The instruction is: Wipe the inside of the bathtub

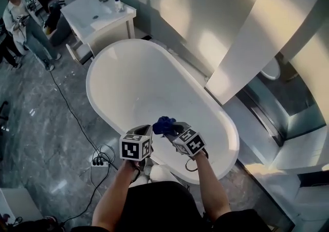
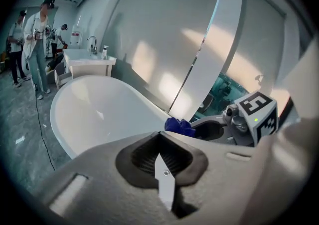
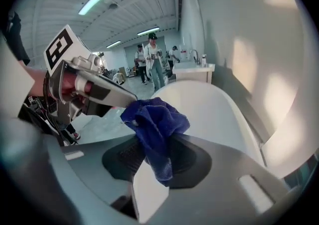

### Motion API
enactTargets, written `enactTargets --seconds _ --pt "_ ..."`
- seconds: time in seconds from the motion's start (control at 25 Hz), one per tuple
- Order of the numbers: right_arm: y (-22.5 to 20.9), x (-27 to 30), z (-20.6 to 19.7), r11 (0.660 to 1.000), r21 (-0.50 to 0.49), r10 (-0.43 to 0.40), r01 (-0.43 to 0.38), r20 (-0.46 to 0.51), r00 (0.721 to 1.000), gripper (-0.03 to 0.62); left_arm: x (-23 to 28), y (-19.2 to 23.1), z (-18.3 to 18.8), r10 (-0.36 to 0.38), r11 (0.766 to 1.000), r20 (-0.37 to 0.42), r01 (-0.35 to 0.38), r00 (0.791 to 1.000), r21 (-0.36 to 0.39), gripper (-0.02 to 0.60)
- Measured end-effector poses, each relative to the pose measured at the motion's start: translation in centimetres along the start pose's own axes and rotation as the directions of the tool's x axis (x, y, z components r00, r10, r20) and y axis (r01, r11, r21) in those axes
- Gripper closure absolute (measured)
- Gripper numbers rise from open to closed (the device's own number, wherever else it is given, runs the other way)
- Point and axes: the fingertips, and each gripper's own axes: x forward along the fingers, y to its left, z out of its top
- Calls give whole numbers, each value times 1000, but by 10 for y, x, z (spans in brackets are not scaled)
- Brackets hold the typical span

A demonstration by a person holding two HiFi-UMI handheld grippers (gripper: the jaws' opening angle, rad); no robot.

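Note:
A white oval bathtub [image 1: 105,53] fills the middle of the head view, and its bare basin also shows in the left gripper view [image 2: 94,114] and the right gripper view [image 3: 209,104]. Both grippers hover over its near rim. My right gripper [image 1: 172,128] [image 3: 152,148] is shut on a crumpled blue cloth [image 1: 163,124] [image 3: 155,119] that bunches above the jaws. My left gripper [image 1: 154,132] [image 2: 160,133] has its jaws together, and its tip [image 3: 130,98] touches the cloth's left edge. From the left gripper view the cloth [image 2: 179,125] lies just past the tip, against the right gripper [image 2: 234,121].
A white sink cabinet [image 1: 100,17] with a tap and a soap bottle [image 1: 119,3] stands beyond the tub's far end. Several people [image 1: 18,20] stand at the upper left. A cable and power strip [image 1: 97,161] lie on the grey floor left of the tub. A white slanted panel [image 1: 257,40] rises on the right.

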Motion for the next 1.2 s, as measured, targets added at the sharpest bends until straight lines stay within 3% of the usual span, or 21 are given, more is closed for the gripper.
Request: enactTargets --seconds 0.2,0.44,0.76,0.96,1.08,1.16,1.2 --pt "-2 -20 60 997 -48 -53 58 101 993 459 -16 -1 47 -3 1000 97 0 995 28 577" --pt "-11 -47 126 986 -61 -139 156 214 967 459 -45 -4 104 -19 997 222 3 975 71 577" --pt "-19 -109 209 956 -70 -233 285 409 882 459 -81 -38 178 -76 988 378 17 923 156 577" --pt "-22 -143 242 935 -54 -282 351 486 827 458 -99 -62 217 -134 971 433 31 892 237 577" --pt "-20 -164 255 920 -27 -310 390 559 769 457 -116 -66 238 -110 963 500 -32 859 266 577" --pt "-23 -170 257 912 -2 -332 411 586 739 457 -128 -69 247 -99 961 571 -70 815 266 577" --pt "-24 -167 255 913 5 -334 409 586 738 457 -131 -72 249 -114 962 601 -64 791 266 577"
